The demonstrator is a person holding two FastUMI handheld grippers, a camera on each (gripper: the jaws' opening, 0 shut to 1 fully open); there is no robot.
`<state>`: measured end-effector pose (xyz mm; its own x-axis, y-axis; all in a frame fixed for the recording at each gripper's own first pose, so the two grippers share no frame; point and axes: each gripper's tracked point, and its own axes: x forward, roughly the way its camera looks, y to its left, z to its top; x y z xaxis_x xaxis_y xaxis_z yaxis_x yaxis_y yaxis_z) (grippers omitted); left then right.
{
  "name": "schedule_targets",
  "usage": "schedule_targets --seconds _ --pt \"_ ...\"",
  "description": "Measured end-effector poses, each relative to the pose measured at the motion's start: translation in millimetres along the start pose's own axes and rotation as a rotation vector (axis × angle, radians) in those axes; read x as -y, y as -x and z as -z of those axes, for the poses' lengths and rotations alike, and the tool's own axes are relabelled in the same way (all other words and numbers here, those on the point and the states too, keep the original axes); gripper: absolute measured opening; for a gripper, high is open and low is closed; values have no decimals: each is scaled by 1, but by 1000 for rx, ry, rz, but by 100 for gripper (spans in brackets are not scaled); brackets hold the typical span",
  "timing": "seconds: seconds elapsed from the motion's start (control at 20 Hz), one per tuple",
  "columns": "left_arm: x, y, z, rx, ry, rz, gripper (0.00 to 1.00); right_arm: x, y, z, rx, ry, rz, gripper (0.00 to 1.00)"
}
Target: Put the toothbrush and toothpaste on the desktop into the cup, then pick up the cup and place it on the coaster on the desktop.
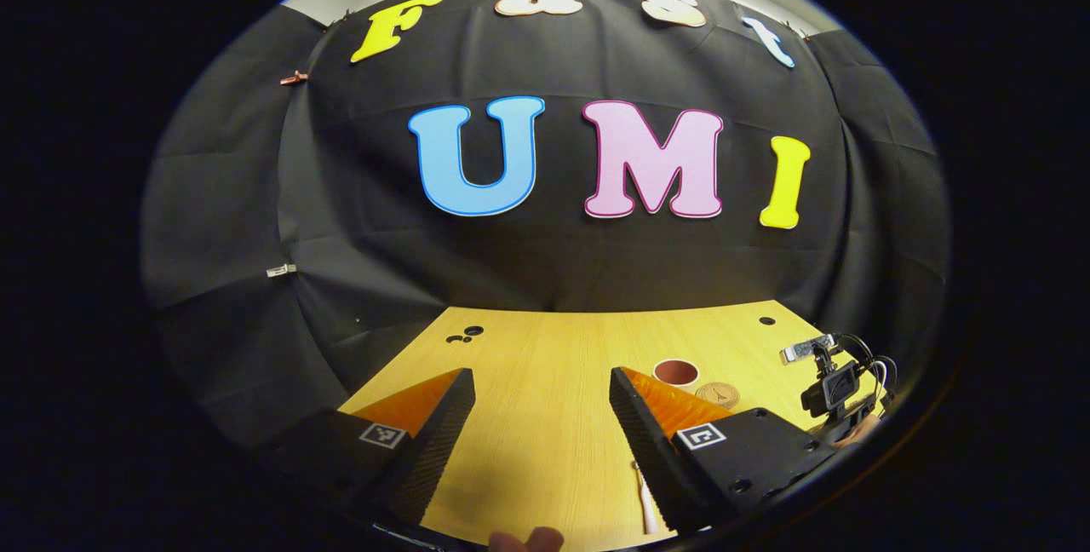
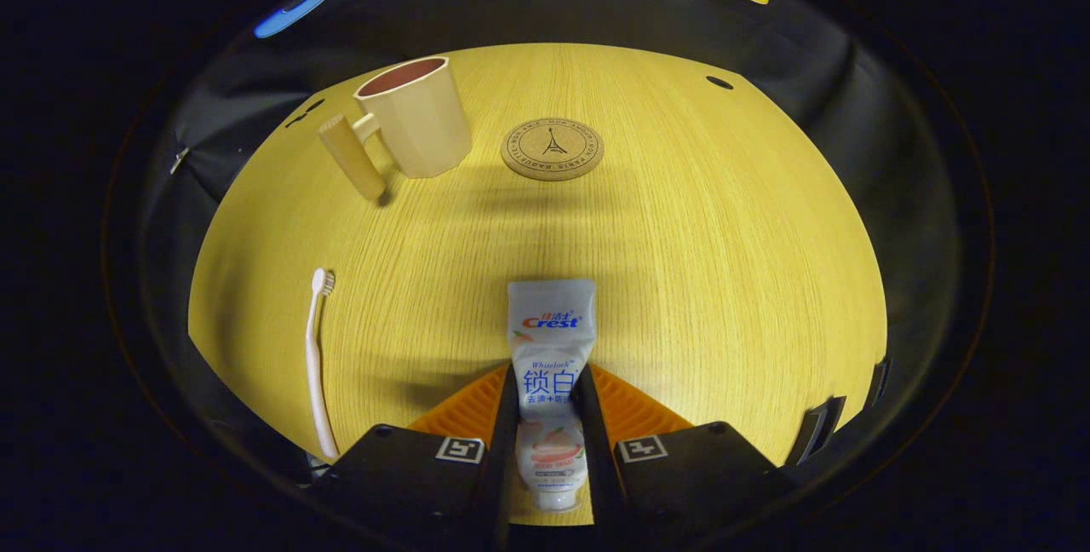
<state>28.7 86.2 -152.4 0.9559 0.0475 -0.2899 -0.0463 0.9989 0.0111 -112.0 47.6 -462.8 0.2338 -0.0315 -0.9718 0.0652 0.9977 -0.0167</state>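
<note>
In the right gripper view my right gripper (image 2: pixel 547 386) is shut on the white toothpaste tube (image 2: pixel 550 330), whose flat end points away over the wooden desktop (image 2: pixel 724 262). A white toothbrush (image 2: pixel 317 365) lies on the desktop to the left. Farther off stand a beige cup (image 2: pixel 417 117) with a wooden handle and a round cork coaster (image 2: pixel 552 148) to its right. In the left gripper view my left gripper (image 1: pixel 541 394) is open above the desktop, with the cup (image 1: pixel 675 372) and coaster (image 1: pixel 717 393) beyond its right finger. The toothbrush handle (image 1: pixel 647 505) lies beside that finger. The other gripper (image 1: pixel 839 386) shows at far right.
Small dark holes (image 1: pixel 467 334) mark the desktop's far left corner, and another hole (image 2: pixel 719 83) sits at the far right. Black cloth walls close the booth behind the desktop. A fingertip (image 1: pixel 532 539) shows at the bottom edge of the left gripper view.
</note>
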Motion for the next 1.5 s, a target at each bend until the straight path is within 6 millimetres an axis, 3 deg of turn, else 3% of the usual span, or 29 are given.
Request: schedule_targets --seconds 0.05,0.1,0.15,0.2,0.4,0.9,1.15,1.5 --pt "2 0 3 -6 2 -3 99 1 1 0 6 -5 -5 40" --pt "4 0 6 -14 4 -5 99 0 0 0 13 -18 -17 31" --pt "6 1 10 -23 6 -6 99 -1 3 -2 29 -37 -38 37" --pt "10 1 14 -33 6 -5 99 -2 5 -2 48 -65 -70 32" --pt "30 1 39 -96 7 18 99 7 22 -13 181 -64 -130 32" --pt "88 -16 138 -327 -40 67 98 28 80 -39 333 -78 -250 32" --pt "114 -29 176 -431 -85 107 95 41 103 -53 355 -125 -294 32" --pt "127 -47 238 -628 -67 80 87 61 117 -68 368 -128 -323 31"
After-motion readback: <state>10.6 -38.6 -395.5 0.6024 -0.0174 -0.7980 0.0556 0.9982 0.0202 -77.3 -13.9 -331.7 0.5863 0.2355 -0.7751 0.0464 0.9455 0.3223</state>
